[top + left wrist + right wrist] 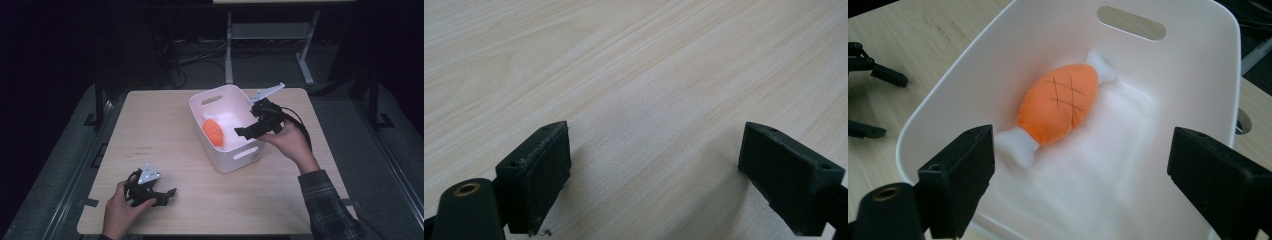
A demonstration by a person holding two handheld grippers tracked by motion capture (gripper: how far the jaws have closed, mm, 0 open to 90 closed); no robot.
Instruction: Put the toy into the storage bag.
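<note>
Lying in the white bin (948, 100), the orange toy (1058, 104) looks dropped off. The right claw (1080, 175) hangs over it, released, holding nothing. The left claw (654, 175) rests released on the tabletop (634, 75). Next, the right claw should pull away.

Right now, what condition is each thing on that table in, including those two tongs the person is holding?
Plush meat toy: lying flat on the bin floor, free of any grip.
White bin: upright on the table, handle slots in its walls.
Left tongs: open, nothing between them, low over bare wood.
Right tongs: open, empty, above the bin.
Wooden table: level, carrying the bin.
</note>
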